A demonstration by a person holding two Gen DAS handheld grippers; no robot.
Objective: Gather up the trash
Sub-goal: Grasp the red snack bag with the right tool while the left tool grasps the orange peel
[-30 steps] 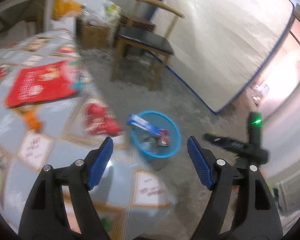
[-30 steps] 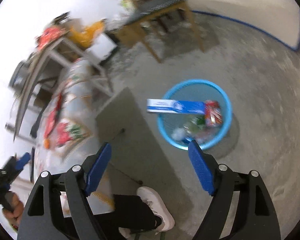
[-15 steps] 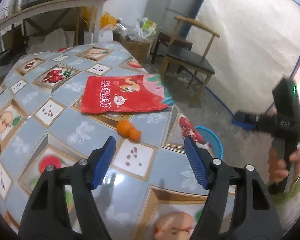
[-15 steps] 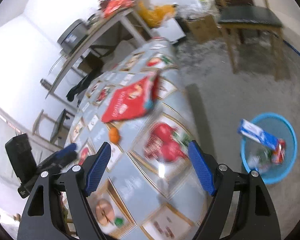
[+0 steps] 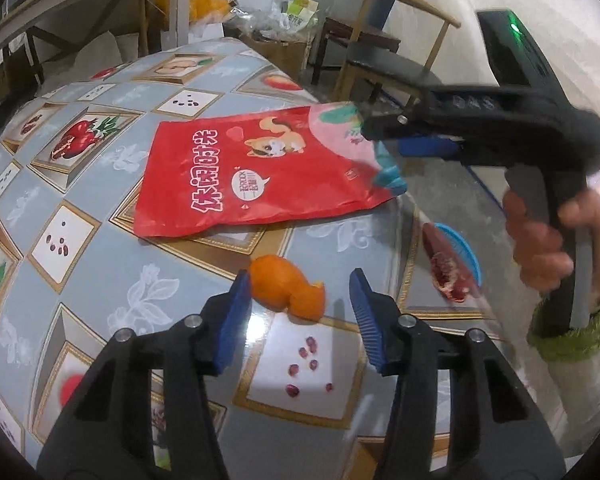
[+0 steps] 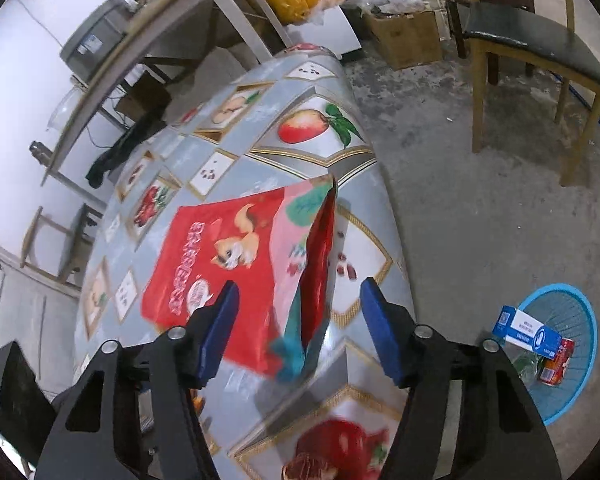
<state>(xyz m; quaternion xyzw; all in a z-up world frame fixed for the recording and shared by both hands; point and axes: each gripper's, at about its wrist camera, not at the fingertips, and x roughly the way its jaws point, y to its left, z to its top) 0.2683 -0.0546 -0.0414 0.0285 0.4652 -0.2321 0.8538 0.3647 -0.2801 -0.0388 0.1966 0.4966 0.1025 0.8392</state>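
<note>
Orange peel (image 5: pixel 288 290) lies on the counter (image 5: pixel 100 240) just below the red snack bag (image 5: pixel 260 172). Left gripper (image 5: pixel 296 300), fingers half-closed, straddles it, gripping nothing. Right gripper (image 6: pixel 296 320) has been narrowing around the bag's raised edge, untouched. Thin film could slip free.

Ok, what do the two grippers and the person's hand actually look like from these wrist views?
Both are black plastic clamp-style tools. The left gripper and right gripper each have two black arms with silver rivets and ribbed blue pads. In the left view the right tool has a pistol-style handle and a green light on top. The hand gripping it wears a fuzzy green cuff and a thin bangle.
</note>
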